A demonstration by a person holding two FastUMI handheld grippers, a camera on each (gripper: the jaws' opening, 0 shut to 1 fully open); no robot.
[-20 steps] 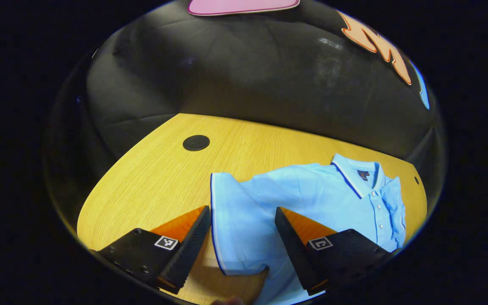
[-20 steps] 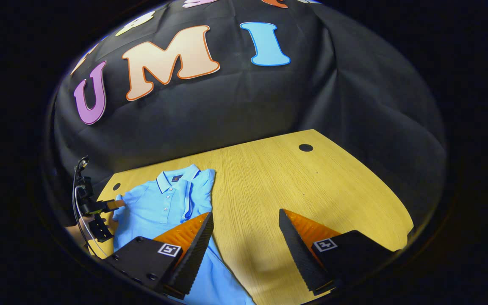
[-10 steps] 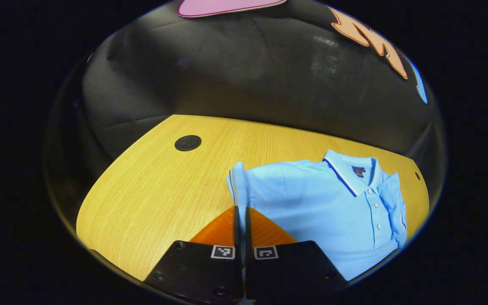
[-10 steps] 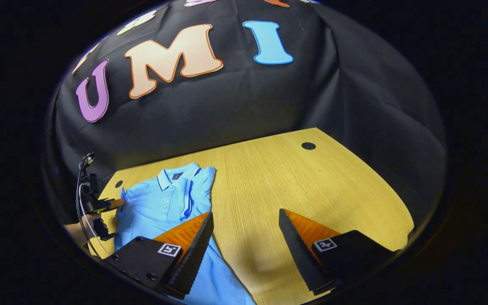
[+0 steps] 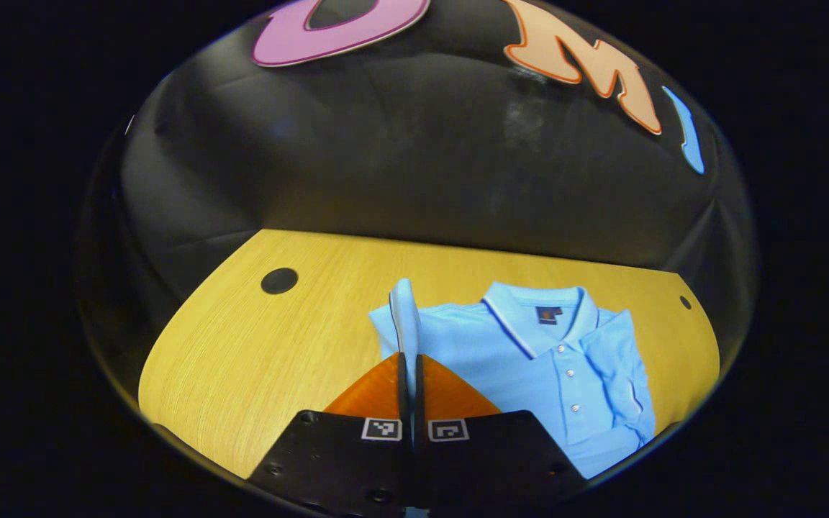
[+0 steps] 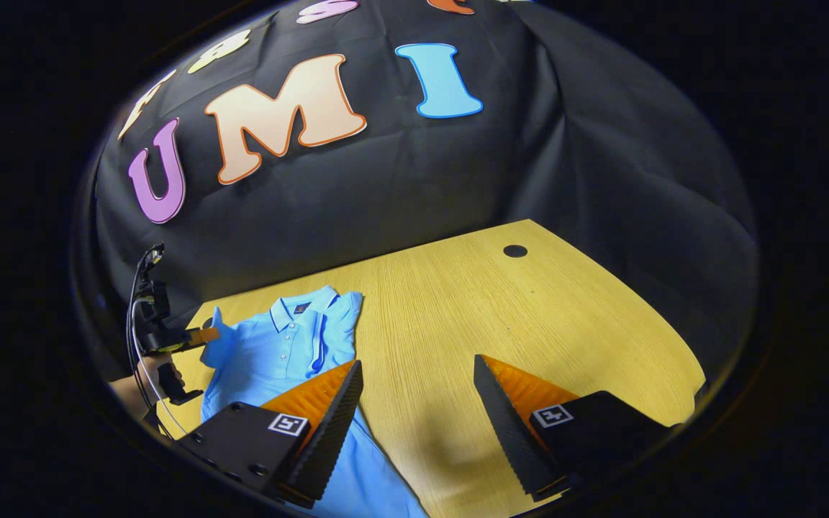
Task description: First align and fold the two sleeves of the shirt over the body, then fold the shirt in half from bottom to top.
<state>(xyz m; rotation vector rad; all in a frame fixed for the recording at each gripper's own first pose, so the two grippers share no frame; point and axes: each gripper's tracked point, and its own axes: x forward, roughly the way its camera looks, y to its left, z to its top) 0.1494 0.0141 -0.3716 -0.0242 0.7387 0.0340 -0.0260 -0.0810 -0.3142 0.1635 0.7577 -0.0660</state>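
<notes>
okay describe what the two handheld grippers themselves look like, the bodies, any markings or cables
Each gripper has a black blocky body with screw holes, carrying two wedge-shaped fingers with ridged inner faces. A small square black-and-white marker sits on each finger base, on both the left gripper and the right gripper. In the right gripper view, dark cables loop beside the left gripper.

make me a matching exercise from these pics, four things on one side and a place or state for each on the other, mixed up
Things:
1. left gripper
2. right gripper
3. right sleeve
4. left sleeve

Places or states:
A. open, above the table beside the shirt
B. folded flat over the shirt's body
C. pinched and lifted upright off the table
D. shut on cloth

Pairs: 1-D, 2-A, 3-B, 4-C
</notes>
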